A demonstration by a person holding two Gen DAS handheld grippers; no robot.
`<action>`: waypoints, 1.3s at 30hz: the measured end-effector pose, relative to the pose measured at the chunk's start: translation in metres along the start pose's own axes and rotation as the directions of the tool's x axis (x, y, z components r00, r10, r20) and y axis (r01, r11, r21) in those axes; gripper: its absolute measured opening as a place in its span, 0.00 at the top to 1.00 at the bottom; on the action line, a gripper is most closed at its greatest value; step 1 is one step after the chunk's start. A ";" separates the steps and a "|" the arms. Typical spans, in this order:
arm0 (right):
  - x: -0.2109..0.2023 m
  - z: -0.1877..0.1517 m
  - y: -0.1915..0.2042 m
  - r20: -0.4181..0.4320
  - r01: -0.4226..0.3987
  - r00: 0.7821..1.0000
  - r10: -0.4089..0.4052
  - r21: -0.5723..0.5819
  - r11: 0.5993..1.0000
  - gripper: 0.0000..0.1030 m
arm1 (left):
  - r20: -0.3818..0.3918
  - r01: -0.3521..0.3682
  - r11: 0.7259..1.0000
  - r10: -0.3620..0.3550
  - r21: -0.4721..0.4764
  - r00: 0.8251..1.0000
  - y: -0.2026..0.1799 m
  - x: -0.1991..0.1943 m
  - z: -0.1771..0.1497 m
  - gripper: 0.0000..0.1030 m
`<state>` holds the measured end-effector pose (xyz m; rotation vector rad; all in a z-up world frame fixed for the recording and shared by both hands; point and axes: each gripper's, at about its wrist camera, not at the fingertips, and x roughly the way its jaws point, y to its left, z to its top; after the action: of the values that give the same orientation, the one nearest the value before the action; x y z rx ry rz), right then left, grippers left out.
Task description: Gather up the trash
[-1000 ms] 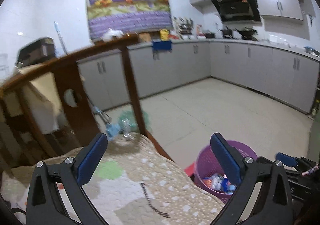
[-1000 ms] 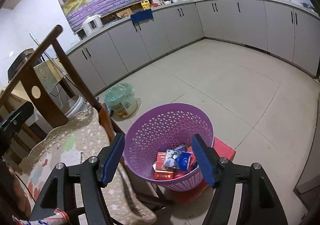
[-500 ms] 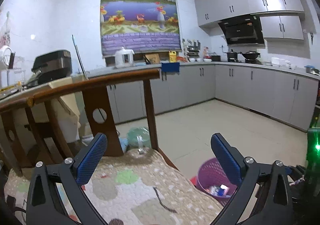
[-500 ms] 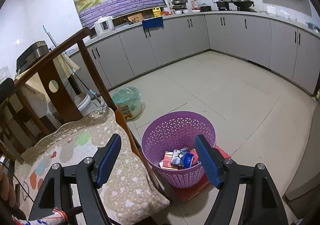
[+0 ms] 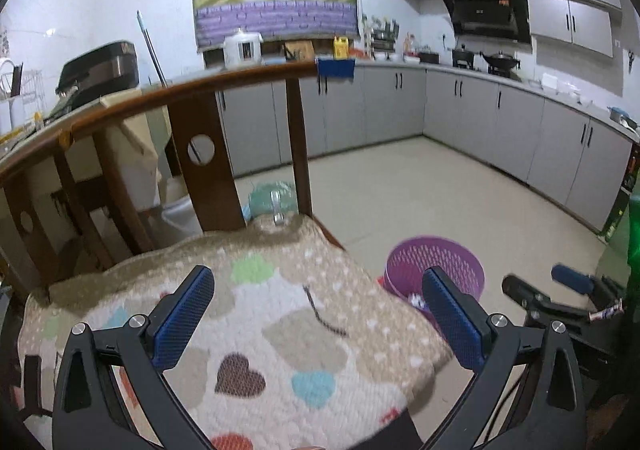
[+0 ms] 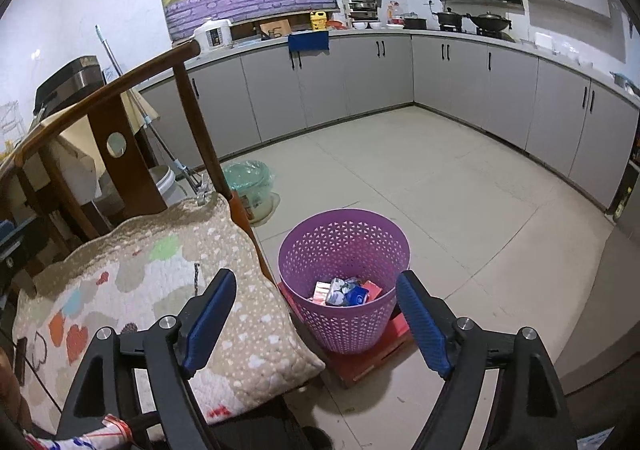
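Note:
A purple lattice basket (image 6: 345, 246) stands on the floor on a red board (image 6: 370, 360), holding several wrappers and small boxes (image 6: 347, 292). My right gripper (image 6: 315, 292) hovers above and in front of it, its jaws opening, nothing between the blue pads. The same basket (image 5: 434, 264) shows at the lower right of the left wrist view. My left gripper (image 5: 316, 290) is open and empty over a quilted cushion (image 5: 260, 314) with heart patches. The right gripper's far end (image 5: 568, 282) shows beside the basket in that view.
A wooden chair (image 5: 208, 154) carries the cushion (image 6: 152, 274); its back rail curves across the left. A green plastic bag (image 6: 248, 180) and a white bucket (image 6: 164, 186) sit on the floor behind it. Grey cabinets (image 6: 460, 78) line the walls around the tiled floor (image 6: 460, 202).
Both grippers have risen and drawn back, so the basket looks smaller and farther. The right gripper's pads stand wider apart than before. The left gripper's view now takes in more of the cushion.

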<state>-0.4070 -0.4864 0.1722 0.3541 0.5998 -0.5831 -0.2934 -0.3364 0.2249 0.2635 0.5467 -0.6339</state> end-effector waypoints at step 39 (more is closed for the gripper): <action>0.021 -0.052 -0.013 -0.156 0.073 0.985 -0.069 0.019 0.997 0.15 | -0.256 0.056 0.995 -0.033 0.083 0.966 -0.026 0.033 -0.048 0.00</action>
<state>-0.4230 -0.4810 0.1177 0.4049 0.7585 -0.6349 -0.3071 -0.3538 0.1647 0.4218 0.7740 -0.6733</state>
